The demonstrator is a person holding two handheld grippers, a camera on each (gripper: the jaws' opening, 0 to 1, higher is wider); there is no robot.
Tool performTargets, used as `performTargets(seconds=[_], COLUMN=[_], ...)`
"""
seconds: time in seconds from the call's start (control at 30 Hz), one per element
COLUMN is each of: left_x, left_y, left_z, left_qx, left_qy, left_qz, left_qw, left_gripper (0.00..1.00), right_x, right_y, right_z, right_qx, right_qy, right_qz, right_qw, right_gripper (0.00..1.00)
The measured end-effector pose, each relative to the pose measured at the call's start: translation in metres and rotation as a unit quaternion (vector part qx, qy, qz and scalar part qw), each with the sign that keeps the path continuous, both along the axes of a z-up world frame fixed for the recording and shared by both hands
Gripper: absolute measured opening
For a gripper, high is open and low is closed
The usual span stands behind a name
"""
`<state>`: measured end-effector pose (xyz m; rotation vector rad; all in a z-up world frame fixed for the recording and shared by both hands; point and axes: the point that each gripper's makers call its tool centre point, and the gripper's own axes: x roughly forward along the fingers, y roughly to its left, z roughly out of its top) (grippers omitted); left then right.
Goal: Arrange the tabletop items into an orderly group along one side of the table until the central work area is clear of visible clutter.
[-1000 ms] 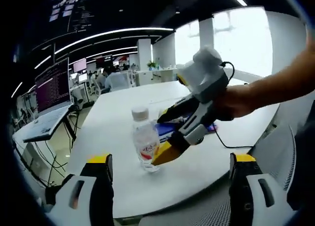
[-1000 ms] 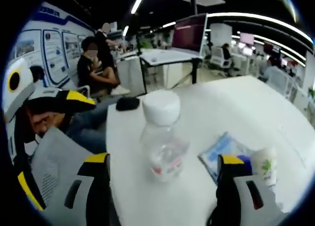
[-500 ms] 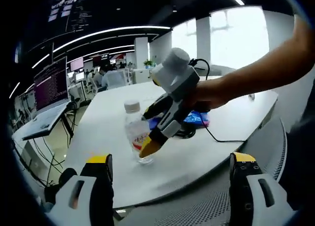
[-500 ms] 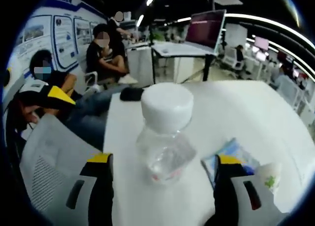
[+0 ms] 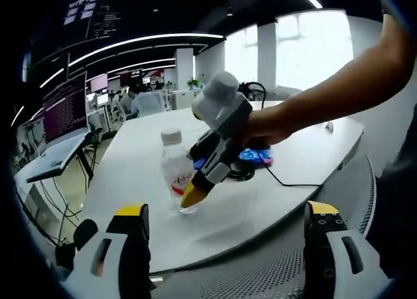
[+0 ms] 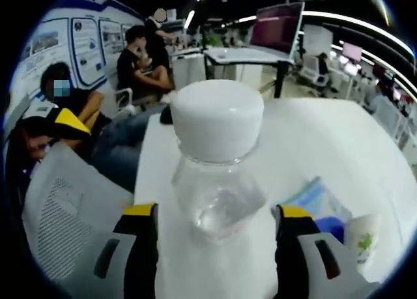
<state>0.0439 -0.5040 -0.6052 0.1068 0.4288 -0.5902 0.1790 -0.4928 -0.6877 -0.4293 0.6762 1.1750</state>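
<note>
While bottle (image 6: 217, 175) stands upright on white table (image 5: 130, 175), long axis vertical, right gripper (image 6: 213, 215) straddles it: jaws apart, one each side of body, not yet clamped. Bottle dead ahead, between tips, near table's left front edge. Left gripper (image 5: 225, 214) hangs back off near edge, jaws wide, nothing held. Right hand clearly nearer. Blue packet (image 6: 313, 195) lies right of bottle.
</note>
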Motion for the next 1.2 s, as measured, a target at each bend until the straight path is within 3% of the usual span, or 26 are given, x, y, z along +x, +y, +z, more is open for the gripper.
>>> performTargets(seconds=[0.3, 0.67, 0.97, 1.2], left_x=[0.001, 0.001, 0.007, 0.008], left_y=[0.004, 0.006, 0.013, 0.015], left_z=[0.002, 0.008, 0.009, 0.009], left_qx=[-0.017, -0.054, -0.064, -0.057], left_qy=[0.004, 0.006, 0.010, 0.011], left_qz=[0.007, 0.018, 0.034, 0.039], left_qw=[0.9998, 0.9984, 0.9973, 0.9976], left_gripper=[1.00, 1.00, 1.00, 1.00], right_x=[-0.004, 0.001, 0.003, 0.008], right_y=[0.005, 0.008, 0.011, 0.014], right_z=[-0.003, -0.004, -0.004, -0.002], right_qx=[-0.005, -0.008, -0.012, -0.003], right_qy=[0.012, 0.009, 0.008, 0.026], right_qz=[0.023, 0.041, 0.051, 0.022], right_qw=[0.9997, 0.9991, 0.9986, 0.9994], right_gripper=[0.62, 0.42, 0.41, 0.39])
